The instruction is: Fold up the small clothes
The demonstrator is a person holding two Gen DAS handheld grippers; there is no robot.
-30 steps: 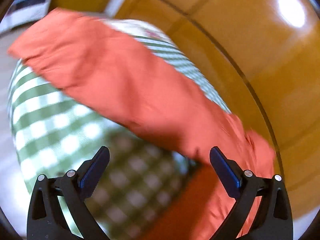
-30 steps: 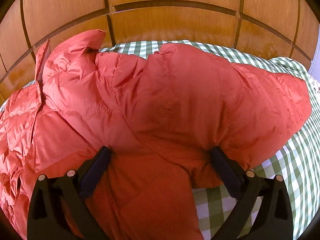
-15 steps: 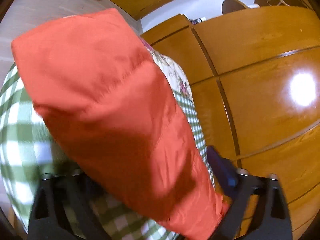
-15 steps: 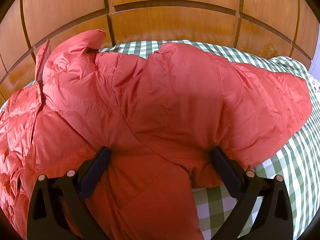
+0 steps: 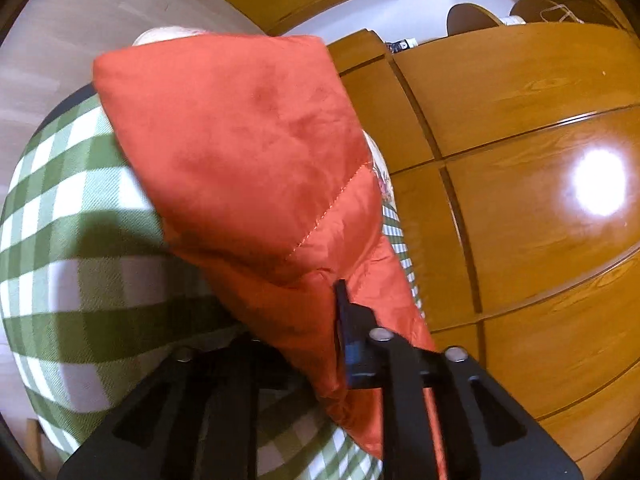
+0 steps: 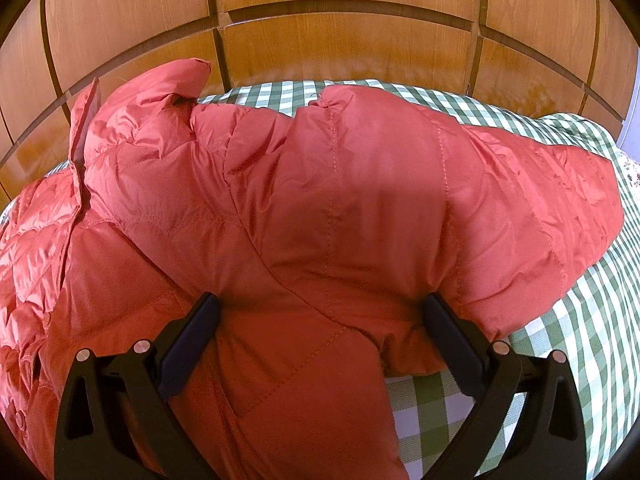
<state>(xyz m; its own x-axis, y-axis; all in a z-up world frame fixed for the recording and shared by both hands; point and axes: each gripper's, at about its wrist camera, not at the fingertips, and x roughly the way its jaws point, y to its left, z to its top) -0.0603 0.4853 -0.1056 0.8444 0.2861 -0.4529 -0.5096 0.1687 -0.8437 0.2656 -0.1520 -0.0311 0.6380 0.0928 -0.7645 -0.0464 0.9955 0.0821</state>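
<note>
The puffy red jacket (image 6: 320, 208) lay spread on the green checked cloth (image 6: 580, 360), next to the wooden wall (image 6: 340, 40). The left gripper (image 5: 320, 344) was closing its jaws on the end of a sleeve (image 5: 248, 152), which sat between them, so this looked like the step of grabbing the sleeve to fold it in. The right gripper (image 6: 320, 340) had its jaws wide over the jacket and held nothing. Next, the left one would likely need a firm pinch and then to carry the sleeve across the jacket's body.

Orange-red quilted jacket (image 6: 340, 208), green/white check cloth (image 6: 580, 340)
</note>
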